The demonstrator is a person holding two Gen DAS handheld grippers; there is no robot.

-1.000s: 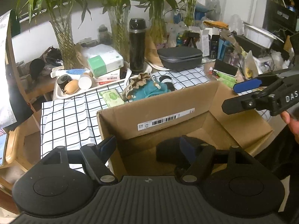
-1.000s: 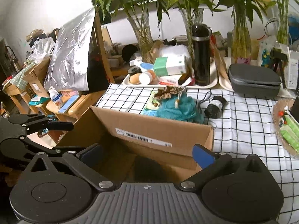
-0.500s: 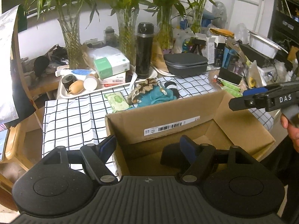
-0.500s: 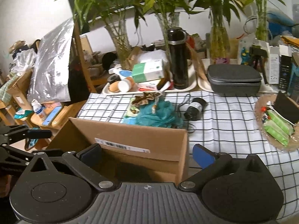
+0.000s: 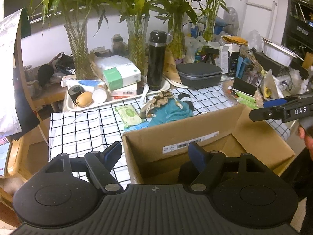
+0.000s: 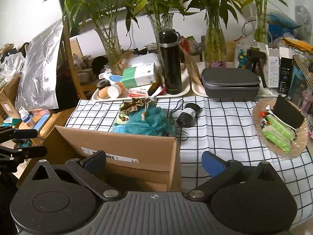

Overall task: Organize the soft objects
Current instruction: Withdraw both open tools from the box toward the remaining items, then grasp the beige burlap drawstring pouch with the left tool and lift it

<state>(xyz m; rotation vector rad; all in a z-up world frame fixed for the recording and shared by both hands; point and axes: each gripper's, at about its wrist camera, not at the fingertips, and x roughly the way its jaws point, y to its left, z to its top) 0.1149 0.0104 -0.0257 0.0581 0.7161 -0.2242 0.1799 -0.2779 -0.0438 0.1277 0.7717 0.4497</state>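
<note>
Reading "DAS" on right gripper (image 5: 273, 107), barcode label (image 5: 190, 142) on cardboard box (image 5: 254, 137)

Matt brown cardboard box (image 5: 205, 137) with a white paper label. Checked cloth (image 6: 225, 129) covers the table at 12 o'clock. On it, a fluffy teal mesh puff (image 6: 148, 121), a glossy black flask (image 6: 170, 62), clear glass vases (image 6: 109, 45) and a matt grey case (image 6: 230, 82).

left tongs (image 5: 155, 151) gape empty; right tongs (image 6: 154, 161) gape empty
</note>
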